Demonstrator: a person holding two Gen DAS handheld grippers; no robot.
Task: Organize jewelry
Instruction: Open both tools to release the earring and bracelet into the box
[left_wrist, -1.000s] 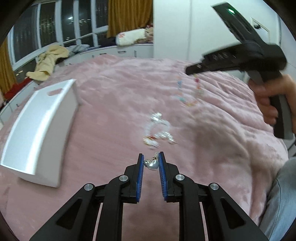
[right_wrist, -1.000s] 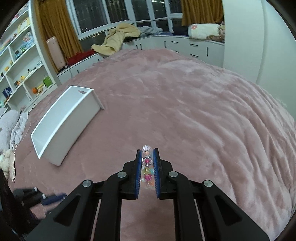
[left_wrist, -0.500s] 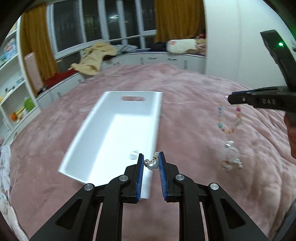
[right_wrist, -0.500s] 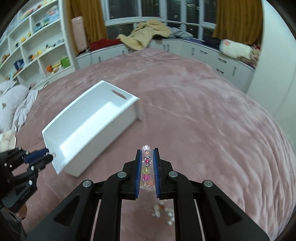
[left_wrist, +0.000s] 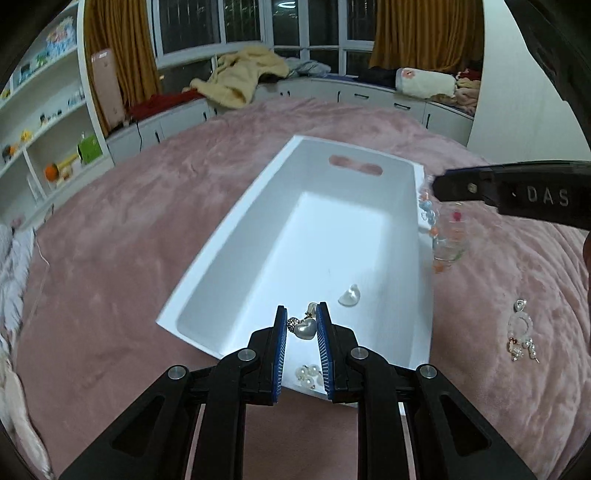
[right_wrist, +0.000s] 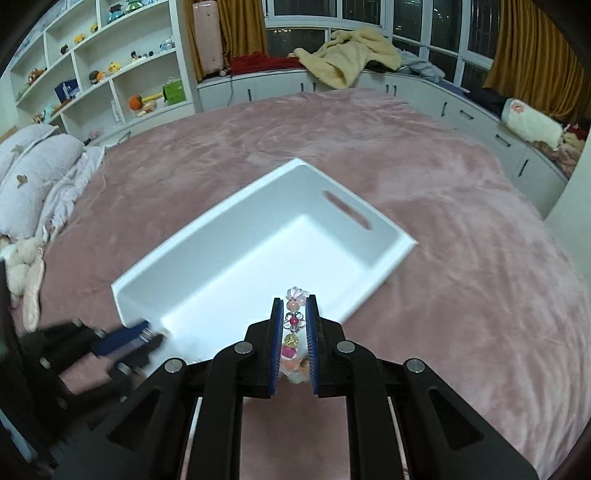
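Observation:
A white rectangular bin (left_wrist: 258, 251) (right_wrist: 207, 266) lies on the pink bedspread. My left gripper (left_wrist: 301, 325) is shut on a pearl heart earring (left_wrist: 306, 328) over the bin's near end. A pearl piece (left_wrist: 350, 295) and a small pearl cluster (left_wrist: 307, 372) lie inside the bin. My right gripper (right_wrist: 294, 317) is shut on a colourful beaded bracelet (right_wrist: 293, 325), held above the bin's near rim; in the left wrist view the right gripper (left_wrist: 439, 186) has the bracelet (left_wrist: 443, 236) hanging beside the bin's right wall.
A clear and pearl earring (left_wrist: 521, 334) lies on the bedspread (left_wrist: 110, 258) right of the bin. Pillows (right_wrist: 33, 177) lie at the bed's left edge. White shelves (right_wrist: 92, 70) and window-seat cabinets (right_wrist: 480, 122) stand beyond the bed.
Both grippers have moved toward the bin, which now looms larger. The left gripper now hangs over the bin's near end; the right one carried the bracelet up to the bin's side.

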